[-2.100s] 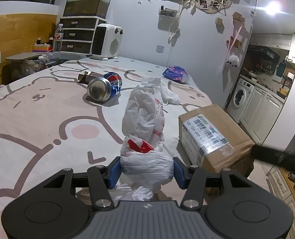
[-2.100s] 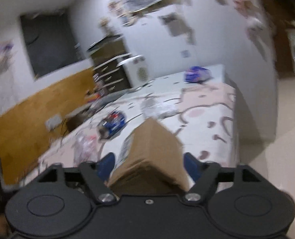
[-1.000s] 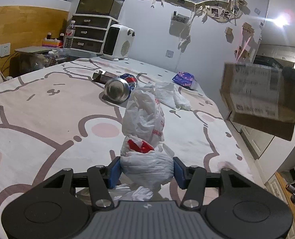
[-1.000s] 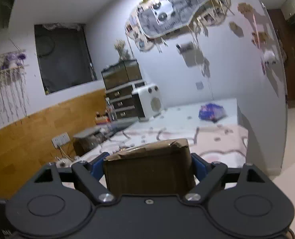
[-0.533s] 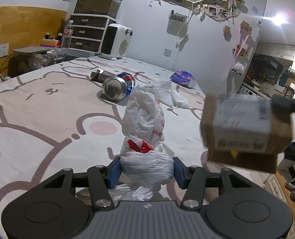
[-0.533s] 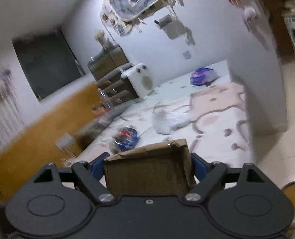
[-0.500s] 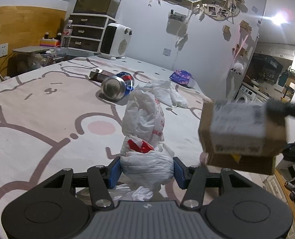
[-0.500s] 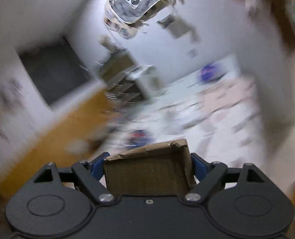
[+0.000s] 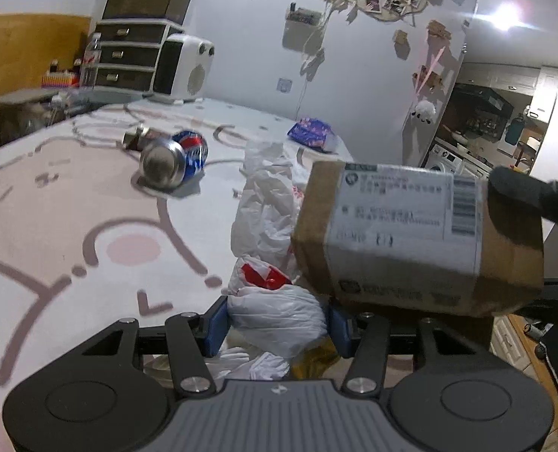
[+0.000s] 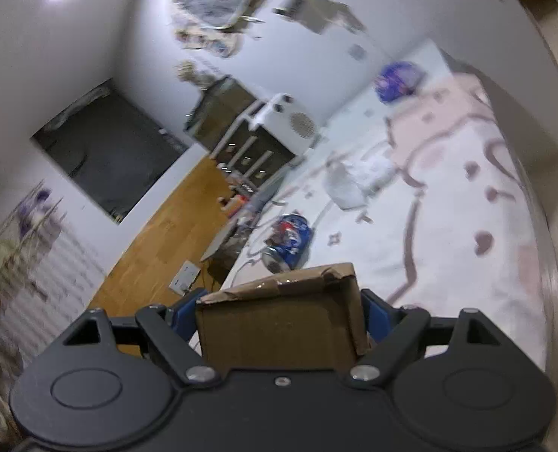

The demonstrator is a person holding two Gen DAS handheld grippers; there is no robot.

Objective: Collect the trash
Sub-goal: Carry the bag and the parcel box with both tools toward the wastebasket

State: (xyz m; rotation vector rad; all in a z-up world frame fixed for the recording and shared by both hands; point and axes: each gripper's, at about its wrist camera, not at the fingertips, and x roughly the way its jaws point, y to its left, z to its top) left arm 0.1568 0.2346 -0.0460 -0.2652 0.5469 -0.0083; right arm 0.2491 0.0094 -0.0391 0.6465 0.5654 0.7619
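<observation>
Both grippers clamp trash: left gripper (image 9: 278, 324) a plastic bag (image 9: 277, 310), right gripper (image 10: 279, 320) a cardboard box (image 10: 281, 326).

The box (image 9: 414, 233) hides part of the bag (image 9: 275, 312) and the right gripper's jaws; its label print is too blurred to read. In the right view, the wall decor (image 10: 218, 11) smears.

Crowded straight ahead: cardboard box (image 9: 418, 237) hanging just over the white plastic bag (image 9: 275, 312), blocking the right side. Open bedsheet (image 9: 72, 226) to the left. Farther on, a can (image 9: 173, 158) and a blue packet (image 9: 311, 133).
</observation>
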